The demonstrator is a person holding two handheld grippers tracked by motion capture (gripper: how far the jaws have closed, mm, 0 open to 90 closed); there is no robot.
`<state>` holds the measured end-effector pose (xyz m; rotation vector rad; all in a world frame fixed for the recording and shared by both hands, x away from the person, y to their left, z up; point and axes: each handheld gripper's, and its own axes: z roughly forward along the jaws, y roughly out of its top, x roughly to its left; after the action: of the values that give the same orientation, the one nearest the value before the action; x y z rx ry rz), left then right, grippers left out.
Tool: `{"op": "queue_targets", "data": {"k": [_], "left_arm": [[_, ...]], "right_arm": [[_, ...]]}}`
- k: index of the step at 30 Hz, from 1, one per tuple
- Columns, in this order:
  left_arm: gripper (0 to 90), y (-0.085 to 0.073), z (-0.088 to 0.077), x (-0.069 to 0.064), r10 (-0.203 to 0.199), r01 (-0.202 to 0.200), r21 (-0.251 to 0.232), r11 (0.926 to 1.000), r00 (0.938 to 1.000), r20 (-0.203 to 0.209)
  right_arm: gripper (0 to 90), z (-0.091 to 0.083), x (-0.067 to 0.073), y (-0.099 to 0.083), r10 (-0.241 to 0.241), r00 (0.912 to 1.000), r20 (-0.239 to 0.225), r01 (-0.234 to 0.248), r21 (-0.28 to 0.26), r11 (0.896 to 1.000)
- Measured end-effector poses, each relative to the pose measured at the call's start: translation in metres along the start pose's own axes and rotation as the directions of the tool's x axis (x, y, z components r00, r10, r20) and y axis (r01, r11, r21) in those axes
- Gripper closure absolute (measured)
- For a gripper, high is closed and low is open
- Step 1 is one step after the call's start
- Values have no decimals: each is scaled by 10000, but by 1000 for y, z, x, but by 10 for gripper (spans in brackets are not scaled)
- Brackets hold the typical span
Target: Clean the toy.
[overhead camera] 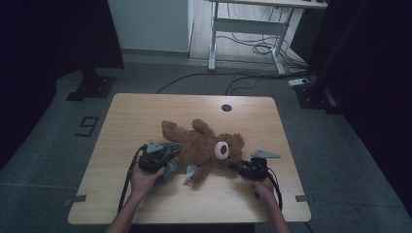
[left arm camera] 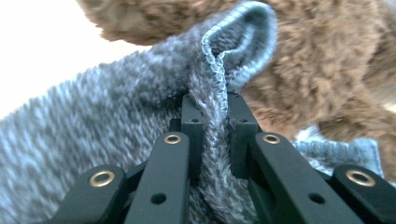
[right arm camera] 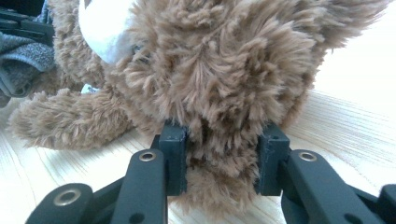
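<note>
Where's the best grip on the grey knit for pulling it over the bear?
On the knit take the ribbed hem at its opening, coming in edge-on from the side away from the bear. The hem is a thin folded edge that stands up between the jaws; the left gripper is pinched there, while the right gripper steadies the head.

Teddy bear (overhead camera: 206,145) blocks table (overhead camera: 145,111) centre (far edge, corners free).

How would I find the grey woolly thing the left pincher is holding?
Look at the wooden table, then the brown teddy bear lying in its middle. By the bear's leg, the left gripper pinches a grey knitted sock, the one soft grey thing beside brown fur.
</note>
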<state>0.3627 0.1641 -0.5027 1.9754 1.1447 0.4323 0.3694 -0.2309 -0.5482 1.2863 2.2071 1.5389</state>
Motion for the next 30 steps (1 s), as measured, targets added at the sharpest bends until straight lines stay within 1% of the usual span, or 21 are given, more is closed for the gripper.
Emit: {"op": "queue_targets", "data": {"k": [1,4,6,7,9,10,11,14,15,16,19,21,22,23,24,25,26,27,28,29,30], "left_arm": [[802,-1,-3,3,-181,180,-34,9998,9998,-46],[802,-2,-8,5,-290,289,-128,9995,9995,-119],[802,1,-15,2,-329,333,-495,9982,9994,80],[801,8,-22,-9,-29,57,-872,9962,9995,326],[801,20,-26,-24,358,-296,-1143,9930,9980,530],[802,20,-26,-24,358,-296,-1143,9930,9980,530],[802,26,-26,-33,498,-411,-1265,9911,9965,666],[802,48,-17,-58,1009,-840,-1474,9855,9887,1106],[801,62,-6,-76,1361,-1160,-1458,9825,9812,1367],[801,62,-6,-76,1361,-1160,-1458,9825,9812,1367],[801,81,15,-103,1783,-1523,-1441,9778,9655,1897],[801,89,27,-115,1949,-1682,-1351,9765,9562,2185],[801,95,41,-127,2092,-1814,-1321,9745,9473,2424],[801,96,47,-134,2258,-1997,-1282,9714,9439,2411],[801,96,47,-134,2258,-1997,-1282,9714,9439,2411],[801,96,57,-146,2559,-2319,-1251,9647,9378,2347],[801,96,57,-146,2559,-2319,-1251,9647,9378,2347],[801,95,63,-152,2656,-2426,-1230,9623,9352,2340],[801,95,63,-152,2656,-2426,-1230,9623,9352,2340],[801,95,66,-152,2529,-2319,-1131,9661,9383,2361],[801,95,66,-152,2529,-2319,-1131,9661,9383,2361]], "right_arm": [[630,0,0,0,5,10000,-4,-5,16,10000],[630,0,0,0,-5,10000,-17,5,7,10000],[631,0,0,0,-23,10000,-26,23,-16,10000],[631,0,0,-1,-81,10000,-28,81,-44,10000],[632,0,0,-1,-121,9999,-22,120,-73,9999],[632,0,0,-1,-121,9999,-22,120,-73,9999],[631,0,0,-1,-133,9999,-10,132,-59,9999],[632,0,1,-1,-132,9999,16,132,-50,9999],[632,0,1,-1,-127,9999,14,127,-49,9999],[632,0,1,-1,-127,9999,14,127,-49,9999],[631,0,1,-1,-116,9999,-1,116,-57,9999],[632,0,0,-1,-107,9999,-27,107,-75,9999],[631,0,0,-1,-113,9999,-34,113,-75,9999],[632,0,0,-2,-72,10000,-47,71,-67,10000],[632,0,0,-2,-60,10000,-61,60,-38,10000],[632,0,0,-2,-60,10000,-65,60,-33,10000],[632,0,0,-2,-60,10000,-65,60,-33,10000],[632,0,-1,-3,-6,10000,-56,6,-3,10000],[632,1,-2,-3,11,10000,-67,-11,-8,10000],[632,1,-2,-3,16,10000,-54,-16,-1,10000],[632,1,-2,-3,16,10000,-54,-16,-1,10000]]}}
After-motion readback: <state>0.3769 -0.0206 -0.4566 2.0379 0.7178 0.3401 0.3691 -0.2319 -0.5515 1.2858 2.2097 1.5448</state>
